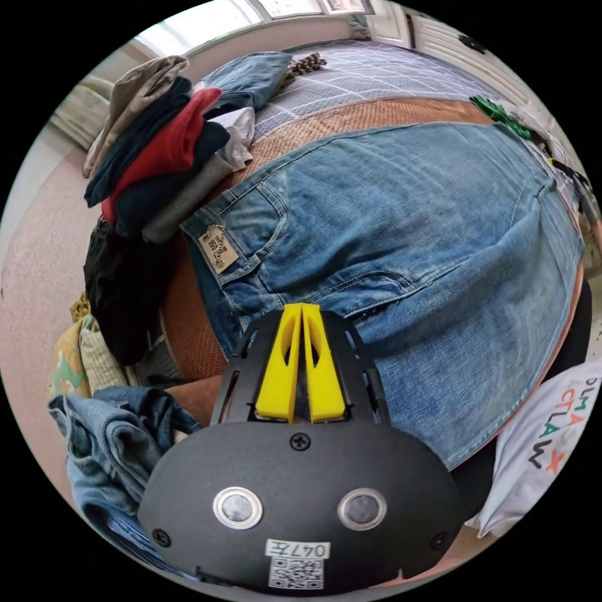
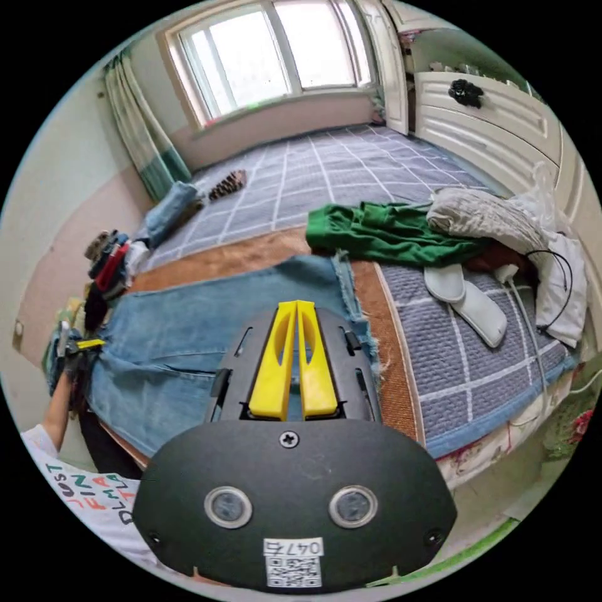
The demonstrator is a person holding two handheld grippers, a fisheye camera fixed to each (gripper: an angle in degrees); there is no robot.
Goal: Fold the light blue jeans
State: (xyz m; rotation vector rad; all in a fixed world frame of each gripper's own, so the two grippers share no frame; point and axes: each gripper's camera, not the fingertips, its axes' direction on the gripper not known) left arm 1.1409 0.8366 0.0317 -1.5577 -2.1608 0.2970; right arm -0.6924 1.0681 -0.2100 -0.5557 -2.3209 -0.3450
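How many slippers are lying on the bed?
2 slippers: one sits just below the green garment, the other lies right beside it, nearer the bed's edge. More could be hidden under the piled clothes.

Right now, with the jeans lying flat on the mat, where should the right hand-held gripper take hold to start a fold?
Grip the frayed hem of the jeans, just ahead of the right hand-held gripper. It lies as a free edge on the mat, so come in low from the hem end, one jaw sliding under. The left hand-held gripper is by the waistband.
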